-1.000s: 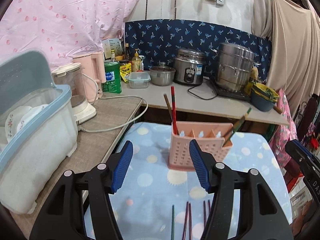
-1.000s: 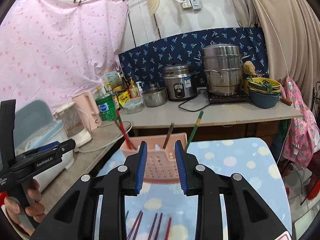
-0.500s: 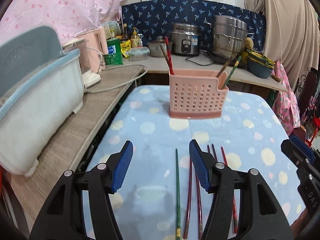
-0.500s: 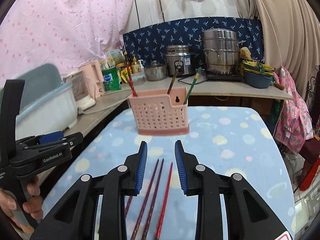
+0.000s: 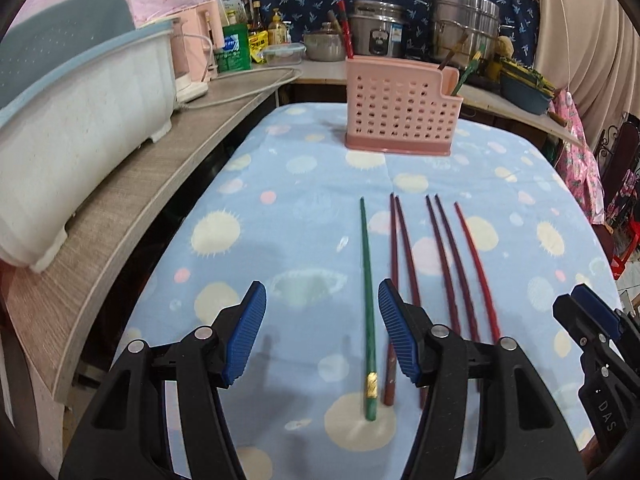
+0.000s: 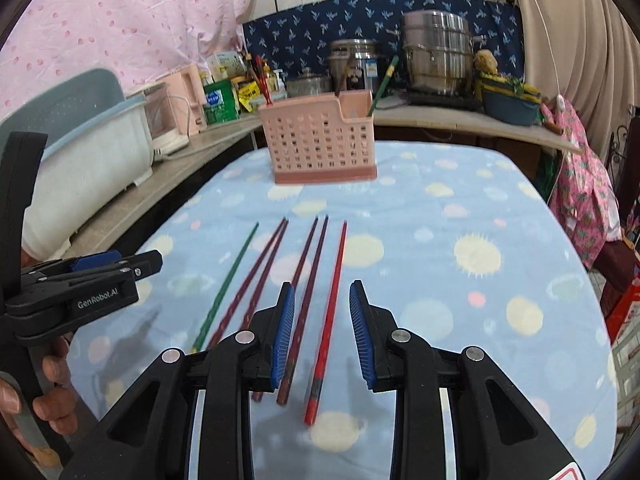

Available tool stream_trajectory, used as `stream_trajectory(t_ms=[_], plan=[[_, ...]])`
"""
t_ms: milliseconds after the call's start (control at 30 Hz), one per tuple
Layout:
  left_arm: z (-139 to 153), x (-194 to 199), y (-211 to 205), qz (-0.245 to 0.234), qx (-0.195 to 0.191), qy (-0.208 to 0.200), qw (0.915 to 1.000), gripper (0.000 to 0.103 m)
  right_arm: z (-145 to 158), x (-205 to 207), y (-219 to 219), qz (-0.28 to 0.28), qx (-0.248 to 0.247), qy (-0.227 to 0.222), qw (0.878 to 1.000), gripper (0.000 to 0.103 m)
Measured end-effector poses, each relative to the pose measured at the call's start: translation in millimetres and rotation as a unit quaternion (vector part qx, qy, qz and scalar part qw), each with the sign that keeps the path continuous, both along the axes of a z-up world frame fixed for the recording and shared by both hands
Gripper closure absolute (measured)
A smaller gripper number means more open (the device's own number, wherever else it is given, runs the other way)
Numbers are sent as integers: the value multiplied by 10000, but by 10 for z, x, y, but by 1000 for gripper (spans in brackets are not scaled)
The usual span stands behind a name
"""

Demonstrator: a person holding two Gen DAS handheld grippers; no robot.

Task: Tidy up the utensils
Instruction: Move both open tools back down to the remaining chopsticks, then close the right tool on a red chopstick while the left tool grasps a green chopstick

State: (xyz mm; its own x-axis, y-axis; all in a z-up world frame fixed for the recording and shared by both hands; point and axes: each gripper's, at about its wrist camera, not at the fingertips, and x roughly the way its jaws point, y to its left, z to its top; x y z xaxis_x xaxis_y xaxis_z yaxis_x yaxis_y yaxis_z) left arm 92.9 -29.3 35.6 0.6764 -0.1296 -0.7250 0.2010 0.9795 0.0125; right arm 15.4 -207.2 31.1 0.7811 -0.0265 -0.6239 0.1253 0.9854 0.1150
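A pink perforated utensil holder (image 5: 401, 110) stands at the far end of the blue dotted cloth (image 5: 280, 208); it also shows in the right wrist view (image 6: 320, 142). Chopsticks stand in it. Several chopsticks lie side by side on the cloth: a green one (image 5: 367, 292), dark red ones (image 5: 440, 256) and a bright red one (image 6: 330, 312). My left gripper (image 5: 320, 336) is open and empty, low over the cloth, the green chopstick lying between its fingers. My right gripper (image 6: 322, 332) is open and empty, with the bright red chopstick between its fingers.
A wooden counter (image 5: 132, 184) runs along the left with a white and blue dish rack (image 5: 72, 120). Pots, a rice cooker (image 5: 378, 36), bottles and a bowl (image 6: 510, 106) stand on the back counter. The cloth's right edge drops off beside pink fabric (image 6: 584, 184).
Both grippers have pulled back from the holder and dropped low over the near end of the cloth; the chopsticks now lie between their fingers. Both stay open.
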Motion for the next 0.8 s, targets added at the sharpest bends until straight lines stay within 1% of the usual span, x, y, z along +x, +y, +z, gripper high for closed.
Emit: stream_trajectory(t_ms=[100,300,667,800], plan=[[-135,-59,87,50,-29,123,9999,47,-159,-62,34,-22,-33,182,9998,75],[-309,-159,173,53,-72,248,9997,47,-380,-125,45,-53,86,439,9990,75],[-460,-274,191,-58,-153,423,9990,47,-560,-72,119,13,175,690,9975,75],[-486,-287,152,-125,-220,482,9985,47,-613,-43,125,-9,171,787,9967,80]])
